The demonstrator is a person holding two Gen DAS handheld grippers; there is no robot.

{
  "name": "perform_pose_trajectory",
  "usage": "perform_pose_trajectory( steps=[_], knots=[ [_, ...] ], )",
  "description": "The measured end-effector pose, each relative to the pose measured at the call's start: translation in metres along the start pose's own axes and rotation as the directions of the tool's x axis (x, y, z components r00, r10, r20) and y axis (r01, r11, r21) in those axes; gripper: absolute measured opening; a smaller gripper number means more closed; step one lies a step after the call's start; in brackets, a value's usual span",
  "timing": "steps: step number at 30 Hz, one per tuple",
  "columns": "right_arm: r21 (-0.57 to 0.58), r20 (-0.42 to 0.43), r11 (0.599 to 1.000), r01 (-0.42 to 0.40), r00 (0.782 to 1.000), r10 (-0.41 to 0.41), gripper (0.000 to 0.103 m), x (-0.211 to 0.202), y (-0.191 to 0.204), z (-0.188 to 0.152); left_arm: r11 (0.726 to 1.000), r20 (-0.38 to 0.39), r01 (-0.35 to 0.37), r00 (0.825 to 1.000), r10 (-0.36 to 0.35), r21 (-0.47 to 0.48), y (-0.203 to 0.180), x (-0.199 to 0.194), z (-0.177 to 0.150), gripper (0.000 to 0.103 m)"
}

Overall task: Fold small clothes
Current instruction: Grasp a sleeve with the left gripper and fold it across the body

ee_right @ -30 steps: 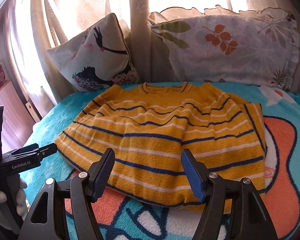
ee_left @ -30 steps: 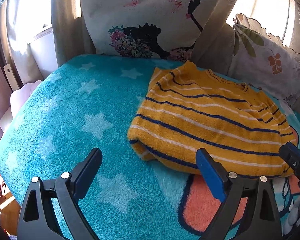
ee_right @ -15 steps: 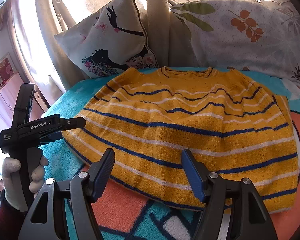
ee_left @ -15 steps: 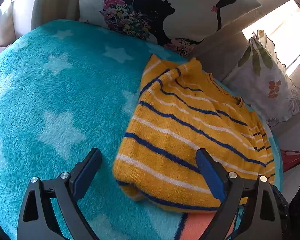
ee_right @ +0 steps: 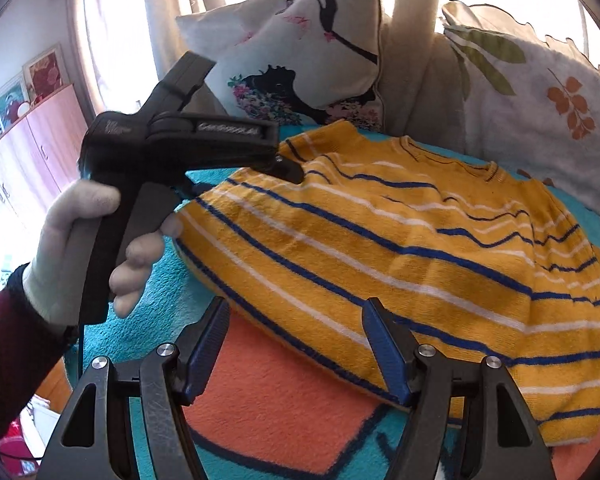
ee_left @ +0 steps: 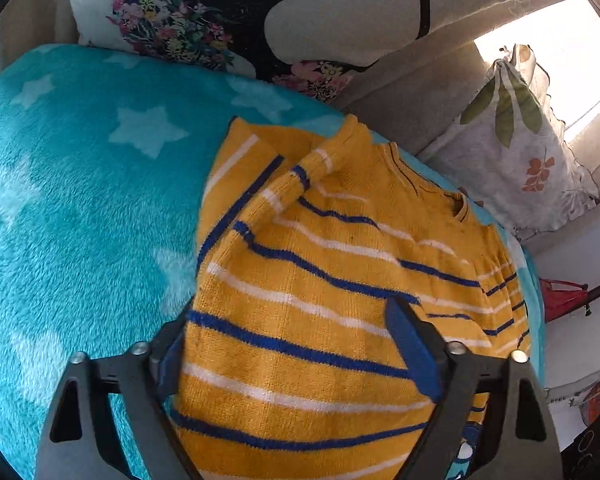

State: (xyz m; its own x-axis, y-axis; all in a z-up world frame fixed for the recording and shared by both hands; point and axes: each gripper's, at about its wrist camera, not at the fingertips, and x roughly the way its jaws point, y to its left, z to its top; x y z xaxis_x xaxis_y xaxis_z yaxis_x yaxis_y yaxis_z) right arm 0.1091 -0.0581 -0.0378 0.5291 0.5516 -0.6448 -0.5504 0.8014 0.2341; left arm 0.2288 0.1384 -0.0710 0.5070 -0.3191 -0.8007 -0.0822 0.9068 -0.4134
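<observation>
Yellow sweater [ee_left: 320, 288] with blue and white stripes lies flat on a turquoise star-print blanket [ee_left: 80, 200] covering the bed. Neckline points toward the pillows; hem lies nearest both cameras. One sleeve is folded in over the body near the shoulder on the left-camera side.

Left tongs [ee_left: 296, 352]: jaws spread wide, the sweater's near corner lying between them. The left blue pad [ee_left: 170, 364] sits at the sweater's side edge, partly hidden by the knit; the right pad [ee_left: 410, 352] stands over the striped fabric. Nothing pinched. In the right wrist view the same tool [ee_right: 284, 168] shows from the side, tip at the sweater's far left edge, near the shoulder; whether it touches the cloth cannot be told. A gloved hand [ee_right: 84, 248] with a dark red cuff holds its grip.

Right tongs [ee_right: 296, 356]: jaws apart, holding nothing. They hover at the hem, the right pad [ee_right: 384, 356] overlapping the sweater's lower edge in view, the left pad [ee_right: 206, 344] over an orange patch [ee_right: 280, 400] of the blanket's print.

Behind the sweater: a white pillow [ee_left: 300, 12] printed with a black silhouette and flowers, and a leaf-print pillow [ee_right: 540, 92] beside it, both leaning against pale curtains [ee_right: 412, 20]. Strong window light behind. A wooden cabinet [ee_right: 32, 160] stands at far left in the right wrist view.
</observation>
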Motion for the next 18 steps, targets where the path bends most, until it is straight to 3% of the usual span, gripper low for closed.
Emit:
perform_pose_trajectory(
  steps=[1, 2, 5, 9, 13, 18],
  knots=[
    [-0.008, -0.002, 1.0, 0.0, 1.0, 0.0, 0.073, 0.001, 0.003, -0.001, 0.999, -0.003, -0.035, 0.999, 0.035, 0.013, -0.002, 0.0, 0.0, 0.052],
    [-0.01, -0.001, 1.0, -0.001, 1.0, 0.001, 0.073, 0.001, 0.005, -0.002, 0.999, -0.005, -0.047, 0.999, 0.047, 0.023, -0.003, -0.001, 0.0, 0.037],
    [0.018, 0.006, 1.0, -0.014, 1.0, 0.014, 0.073, -0.004, 0.002, -0.008, 0.998, 0.011, -0.057, 0.998, 0.056, 0.034, -0.005, -0.012, -0.001, 0.019],
    [0.075, 0.026, 0.997, -0.018, 1.0, 0.016, 0.073, -0.015, -0.011, -0.016, 0.999, 0.031, -0.035, 0.999, 0.035, 0.005, -0.009, -0.026, 0.0, 0.013],
    [0.133, 0.065, 0.991, 0.002, 0.998, -0.011, 0.073, -0.037, -0.029, -0.028, 0.999, 0.064, 0.004, 0.998, -0.006, 0.036, -0.039, -0.041, -0.004, 0.012],
    [0.284, 0.137, 0.959, 0.009, 0.989, -0.05, 0.073, -0.069, -0.079, -0.034, 0.996, 0.089, 0.055, 0.994, -0.061, 0.069, -0.072, -0.052, -0.01, 0.012]
  ],
)
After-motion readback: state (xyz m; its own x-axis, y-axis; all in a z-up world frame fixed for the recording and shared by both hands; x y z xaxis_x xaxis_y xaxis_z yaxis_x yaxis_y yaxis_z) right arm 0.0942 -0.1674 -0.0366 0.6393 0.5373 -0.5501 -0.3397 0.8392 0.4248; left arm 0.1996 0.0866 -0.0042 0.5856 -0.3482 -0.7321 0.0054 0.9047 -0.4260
